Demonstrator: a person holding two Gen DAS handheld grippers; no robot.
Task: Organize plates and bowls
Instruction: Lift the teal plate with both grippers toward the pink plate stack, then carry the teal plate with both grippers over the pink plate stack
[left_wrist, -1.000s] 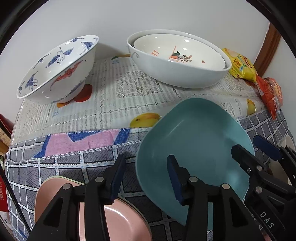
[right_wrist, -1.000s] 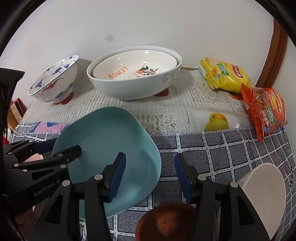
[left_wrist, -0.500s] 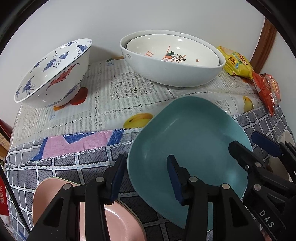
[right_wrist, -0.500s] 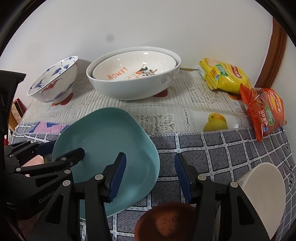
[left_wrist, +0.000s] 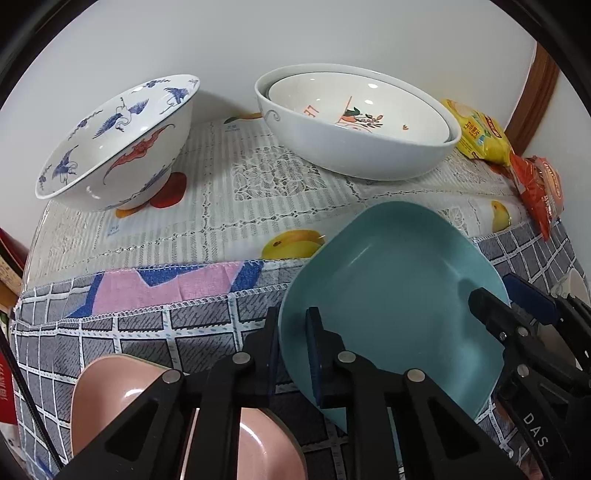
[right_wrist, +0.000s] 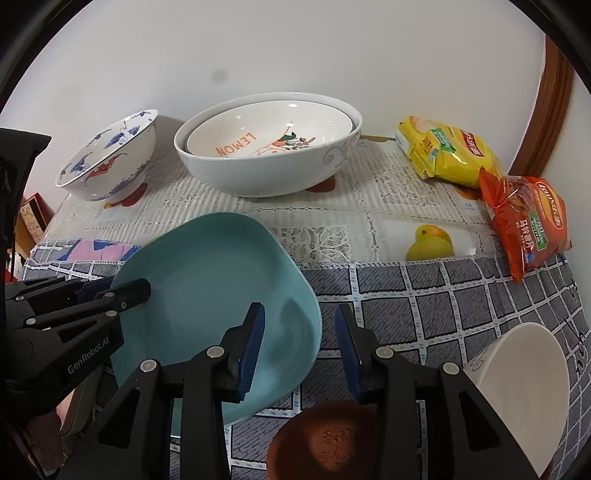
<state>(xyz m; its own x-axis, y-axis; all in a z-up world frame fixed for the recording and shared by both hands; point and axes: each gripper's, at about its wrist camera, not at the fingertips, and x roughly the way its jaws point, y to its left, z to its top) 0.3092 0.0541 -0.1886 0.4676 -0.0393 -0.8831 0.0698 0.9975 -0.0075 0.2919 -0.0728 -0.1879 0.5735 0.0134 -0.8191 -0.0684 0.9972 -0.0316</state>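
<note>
Left claw (left_wrist: 291, 352): has just been closing, now clamped on the teal plate (left_wrist: 391, 295) near-left rim.
Right claw (right_wrist: 299, 347): narrowing, straddling the right rim, not pressing.
Advice: grip both rims firmly, then lift level.

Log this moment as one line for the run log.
left gripper: shut on teal square plate rim | right gripper: closing around opposite rim, not yet gripping
</note>
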